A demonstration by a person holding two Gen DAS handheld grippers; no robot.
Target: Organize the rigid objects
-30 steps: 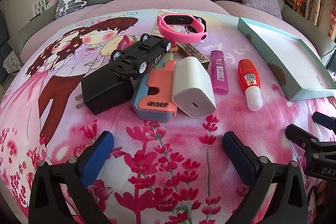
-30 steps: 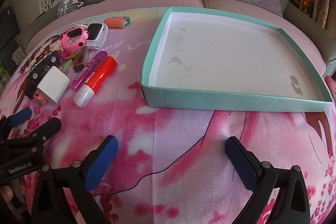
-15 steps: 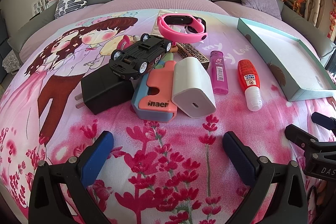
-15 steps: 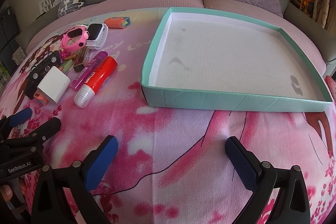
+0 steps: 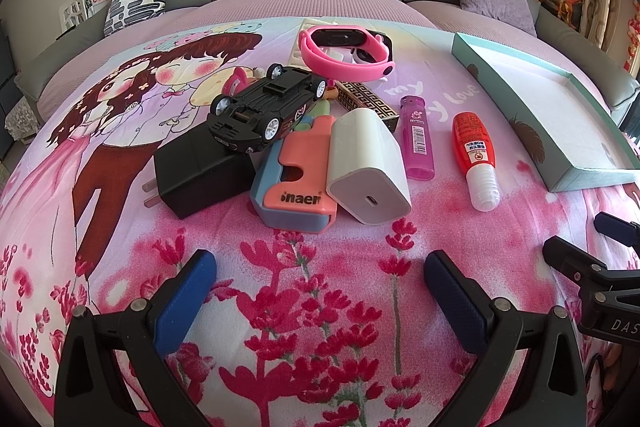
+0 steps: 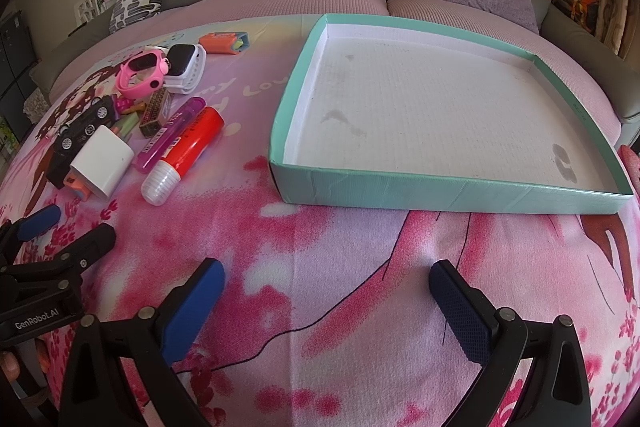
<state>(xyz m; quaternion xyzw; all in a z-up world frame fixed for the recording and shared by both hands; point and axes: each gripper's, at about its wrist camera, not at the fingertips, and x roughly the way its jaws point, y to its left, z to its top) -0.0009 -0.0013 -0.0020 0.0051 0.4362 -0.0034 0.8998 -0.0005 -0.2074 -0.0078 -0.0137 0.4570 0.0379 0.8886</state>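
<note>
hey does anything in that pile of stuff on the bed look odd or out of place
Yes. The black toy car lies upside down, wheels up, propped on the black charger. The teal tray holds nothing, though its white floor shows a few dark stains. Nothing looks spilled or broken.

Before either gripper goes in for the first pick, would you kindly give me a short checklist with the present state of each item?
1. Left gripper open, nothing between the fingers: ok.
2. Right gripper open, nothing held: ok.
3. Teal tray free to receive items, only stains inside: ok.
4. Red glue bottle lies apart from the purple lighter, open space around it: ok.
5. White charger free to lift alone: not ok, it leans on the orange and blue case.
6. Toy car stable: not ok, upside down atop the black adapter.
</note>
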